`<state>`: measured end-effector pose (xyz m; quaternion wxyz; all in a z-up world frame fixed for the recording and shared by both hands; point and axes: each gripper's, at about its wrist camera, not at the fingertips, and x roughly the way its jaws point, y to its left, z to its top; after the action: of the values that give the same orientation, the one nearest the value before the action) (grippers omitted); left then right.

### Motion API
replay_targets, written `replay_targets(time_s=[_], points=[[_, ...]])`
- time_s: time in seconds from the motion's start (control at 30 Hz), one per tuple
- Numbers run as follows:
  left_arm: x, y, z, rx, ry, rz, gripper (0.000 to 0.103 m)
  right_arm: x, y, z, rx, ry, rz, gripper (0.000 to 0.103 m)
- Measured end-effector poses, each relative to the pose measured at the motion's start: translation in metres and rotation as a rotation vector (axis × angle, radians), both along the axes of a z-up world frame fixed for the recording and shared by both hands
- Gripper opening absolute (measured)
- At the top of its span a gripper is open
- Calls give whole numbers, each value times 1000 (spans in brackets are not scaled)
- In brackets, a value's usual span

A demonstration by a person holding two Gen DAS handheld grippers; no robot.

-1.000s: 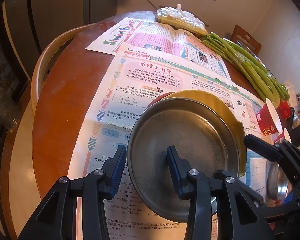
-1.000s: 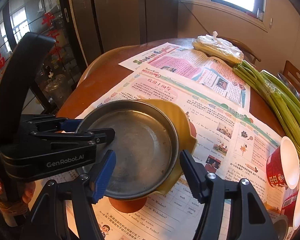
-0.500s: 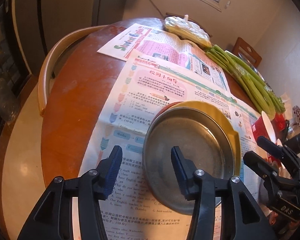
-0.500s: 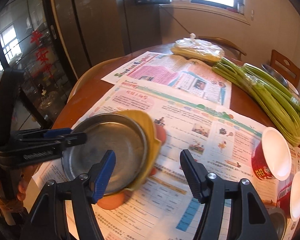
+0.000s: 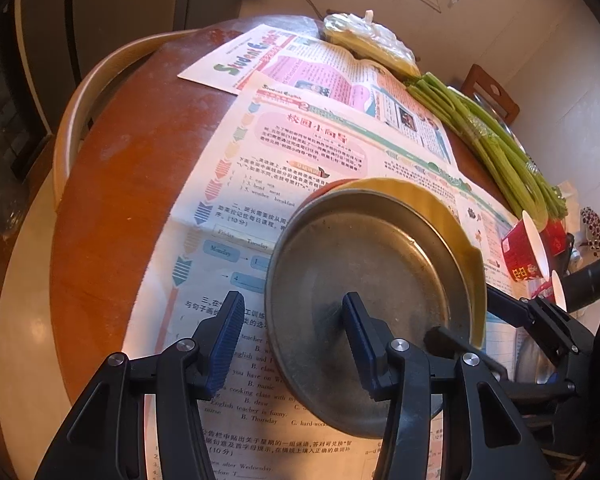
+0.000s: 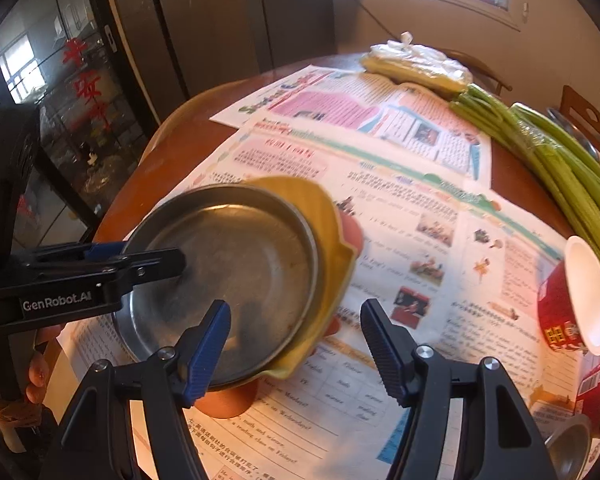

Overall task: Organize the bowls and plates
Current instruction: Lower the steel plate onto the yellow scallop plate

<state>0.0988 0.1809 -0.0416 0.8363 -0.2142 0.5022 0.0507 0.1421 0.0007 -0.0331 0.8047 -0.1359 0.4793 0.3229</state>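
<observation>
A round steel plate (image 5: pixel 372 280) lies on top of a yellow plate (image 5: pixel 432 208), which sits on an orange-red dish (image 6: pixel 228 400); the stack rests on newspapers on a round wooden table (image 5: pixel 112 216). My left gripper (image 5: pixel 292 344) is open, its fingers astride the steel plate's near rim; it also shows in the right wrist view (image 6: pixel 100 268). My right gripper (image 6: pixel 296 348) is open and empty, its left finger over the stack's near edge. The stack also shows in the right wrist view (image 6: pixel 236 264).
Red paper cups with white insides (image 6: pixel 572 312) stand at the right. Green stalks (image 6: pixel 548 164) and a plastic bag (image 6: pixel 416 66) lie at the far side. A steel bowl (image 6: pixel 568 444) sits low right. A chair back (image 5: pixel 84 104) curves along the table's left edge.
The left gripper stayed at the steel plate's rim, still open. The right gripper drew back and then came in closer to the stack again.
</observation>
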Motion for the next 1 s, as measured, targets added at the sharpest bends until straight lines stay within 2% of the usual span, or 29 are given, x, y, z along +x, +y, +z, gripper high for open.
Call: replay_targets(time_s=[0.1, 0.2, 0.4, 0.5, 0.63, 0.83, 1.0], points=[[1, -1, -1, -9, -1, -6, 52, -3, 6, -1, -2, -2, 20, 67], [3, -2, -2, -12, 3, -5, 53, -6, 12, -2, -24, -19, 34, 71], [-3, 4, 3, 33, 13, 35, 53, -7, 18, -7, -46, -24, 54, 73], [-3, 9, -1, 10, 17, 46, 57, -6, 18, -8, -46, -27, 58, 74], [-1, 7, -3, -18, 17, 37, 57, -7, 20, -8, -47, -28, 65, 77], [5, -5, -9, -100, 17, -4, 58, -5, 18, -8, -32, -21, 64, 77], [7, -8, -8, -87, 21, 4, 58, -5, 17, -8, -25, -20, 70, 77]])
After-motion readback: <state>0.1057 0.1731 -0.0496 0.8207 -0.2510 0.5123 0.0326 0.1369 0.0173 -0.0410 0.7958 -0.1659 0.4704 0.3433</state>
